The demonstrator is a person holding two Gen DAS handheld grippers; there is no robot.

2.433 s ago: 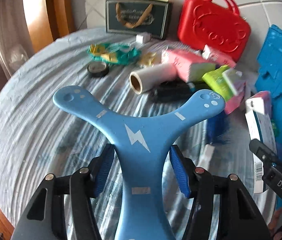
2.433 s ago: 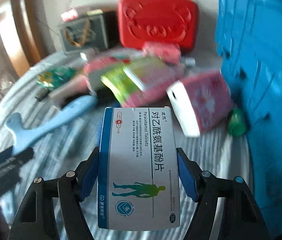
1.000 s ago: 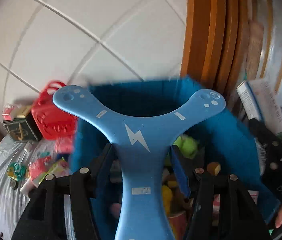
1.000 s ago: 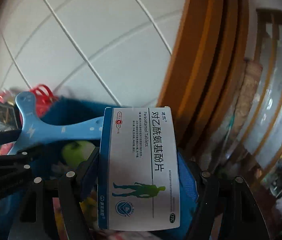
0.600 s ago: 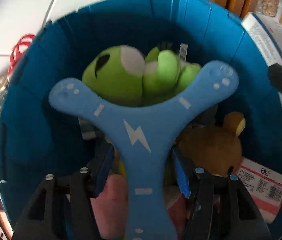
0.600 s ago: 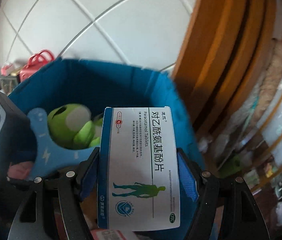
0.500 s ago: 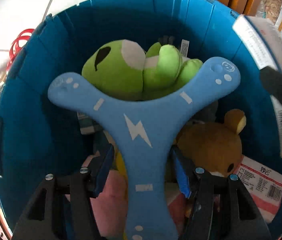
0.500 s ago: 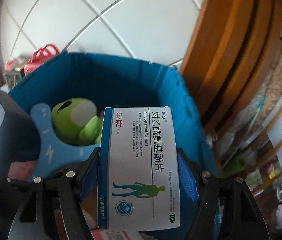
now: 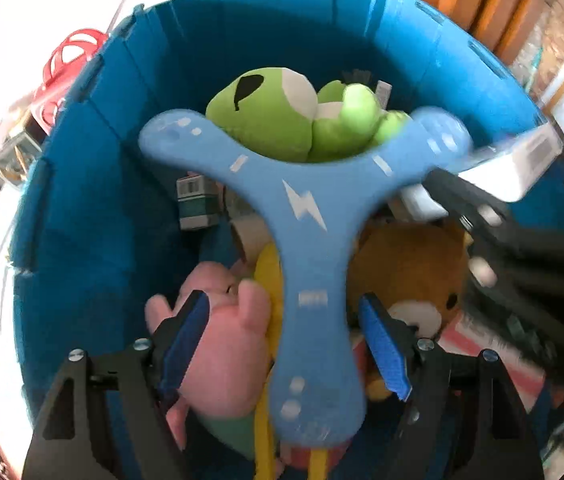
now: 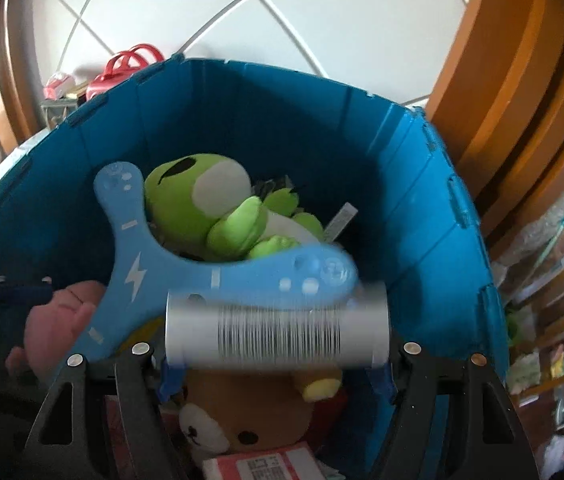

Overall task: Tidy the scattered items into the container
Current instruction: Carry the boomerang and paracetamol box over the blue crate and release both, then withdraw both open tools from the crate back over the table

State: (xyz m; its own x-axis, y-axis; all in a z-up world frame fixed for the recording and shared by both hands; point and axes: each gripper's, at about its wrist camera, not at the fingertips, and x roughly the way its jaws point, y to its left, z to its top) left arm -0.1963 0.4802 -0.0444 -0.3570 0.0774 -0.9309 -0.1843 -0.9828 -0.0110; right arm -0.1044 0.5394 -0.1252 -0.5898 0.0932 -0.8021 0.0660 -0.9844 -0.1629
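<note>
Left wrist: my left gripper [image 9: 282, 344] has its jaws apart; the boomerang [image 9: 306, 216] hangs loose between them over the bin [image 9: 94, 184], above the frog [image 9: 282, 120] and pig [image 9: 222, 344]. Step, I judge: release; next, pull clear.

Right wrist: right gripper [image 10: 274, 376], jaws apart; the box [image 10: 278, 332] is tipping into the bin, blurred, label unreadable. The bear [image 10: 242, 412] is half hidden.

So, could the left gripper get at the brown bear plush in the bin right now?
Probably not cleanly. The blue boomerang sits loose inside the open left gripper, partly covering the brown bear plush in the blue bin; only the bear's right part is exposed.
</note>
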